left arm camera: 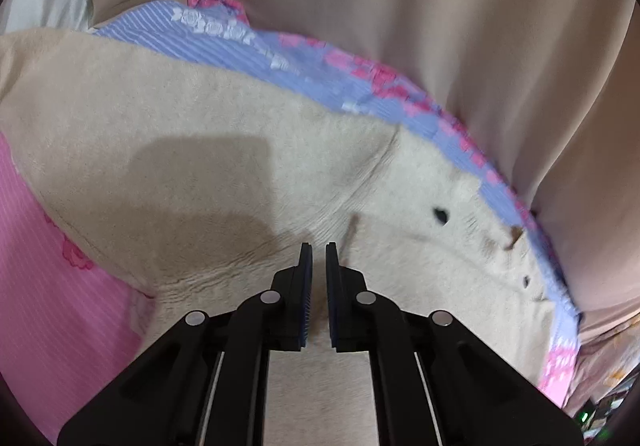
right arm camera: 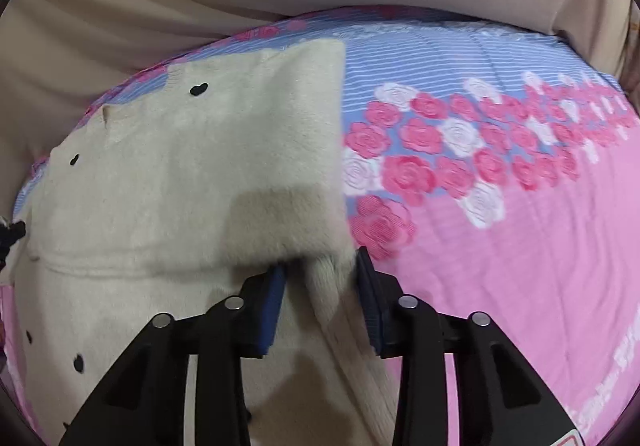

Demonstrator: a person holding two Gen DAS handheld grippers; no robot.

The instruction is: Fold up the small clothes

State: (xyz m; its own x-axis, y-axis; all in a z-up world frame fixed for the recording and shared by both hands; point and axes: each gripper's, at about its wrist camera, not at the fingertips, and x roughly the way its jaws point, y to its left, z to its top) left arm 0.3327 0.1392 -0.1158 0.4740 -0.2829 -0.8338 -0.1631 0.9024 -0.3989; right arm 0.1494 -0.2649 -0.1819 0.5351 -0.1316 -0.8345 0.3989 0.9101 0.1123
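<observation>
Cream fuzzy knit sweater with black dots [right arm camera: 168, 165] lies flat on floral bedsheet [right arm camera: 500, 246] | right tongs [right arm camera: 320, 274] released, straddling its folded right edge, nearer | left tongs [left arm camera: 319, 258] nearly clenched, empty, above it

Each gripper is black plastic. The left gripper [left arm camera: 319, 246] has 2 blue ribbed pads [left arm camera: 306, 286]. 4 round silver pins cross each linkage.

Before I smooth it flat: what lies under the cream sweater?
The cream sweater lies on a rose-printed pink and blue sheet. Whatever sits beneath its middle is covered.
</observation>
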